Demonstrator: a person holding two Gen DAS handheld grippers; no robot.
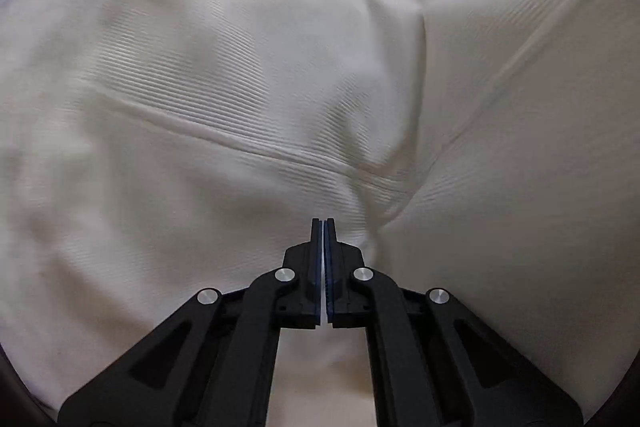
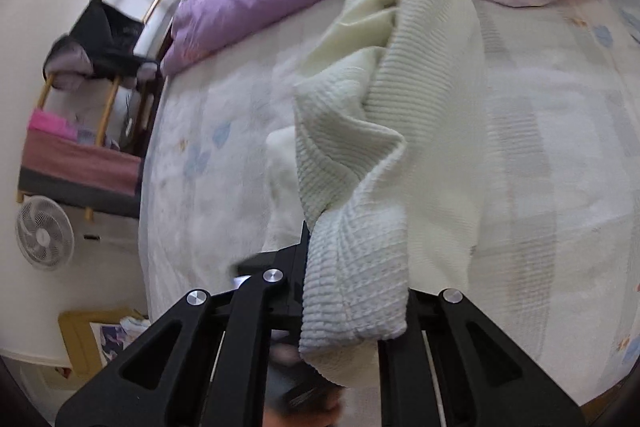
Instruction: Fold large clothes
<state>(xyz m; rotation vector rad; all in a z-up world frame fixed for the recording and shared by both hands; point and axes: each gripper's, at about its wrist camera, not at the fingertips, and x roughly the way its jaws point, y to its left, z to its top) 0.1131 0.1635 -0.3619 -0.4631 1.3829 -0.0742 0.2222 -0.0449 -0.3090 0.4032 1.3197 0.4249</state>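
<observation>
Clearly early: my right hand-held gripper (image 2: 316, 259) is clenched on a cuff of the cream sweater (image 2: 384, 115), lifting it over the bed (image 2: 560, 147). My left hand-held gripper (image 1: 323, 247) is pinched closed, apparently on a thin layer of its fabric. No tidy fold shows yet.

Soft daylight, motion blur, fisheye warping.
</observation>
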